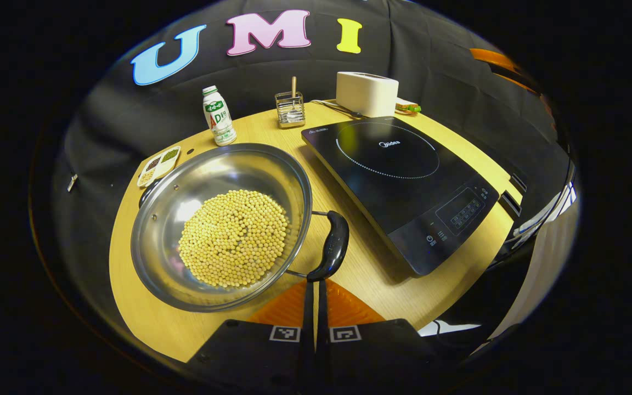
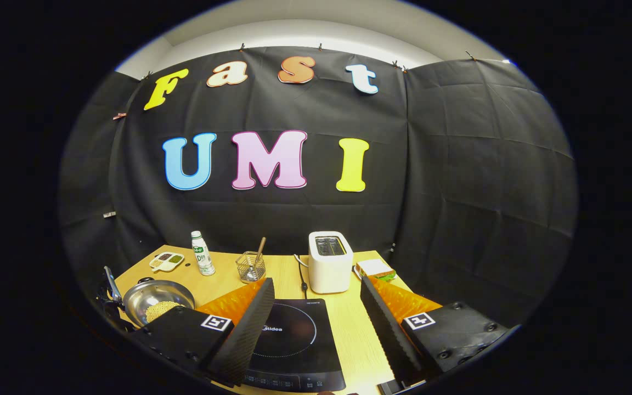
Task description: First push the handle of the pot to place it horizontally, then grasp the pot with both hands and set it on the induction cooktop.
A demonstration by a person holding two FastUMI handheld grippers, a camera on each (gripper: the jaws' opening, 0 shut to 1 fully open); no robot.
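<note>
Left gripper view: steel pot, loaded with beans, sits on the tabletop left of the cooktop. It looks heavy and slick-walled; best taken by its black handle. Left gripper has its jaws closed together, tips touching the handle's near end, gripping nothing.

Right gripper view: right gripper hovers above the cooktop, jaws wide apart, empty.

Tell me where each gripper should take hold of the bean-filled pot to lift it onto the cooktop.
Probably by its two black side handles, one gripper each. The pot is a wide, shallow steel bowl holding beans, so its thin rim would likely tip it. The left gripper, fingers together, already touches the near handle; the other handle sits across the bowl. The open right gripper would come from that side.
</note>
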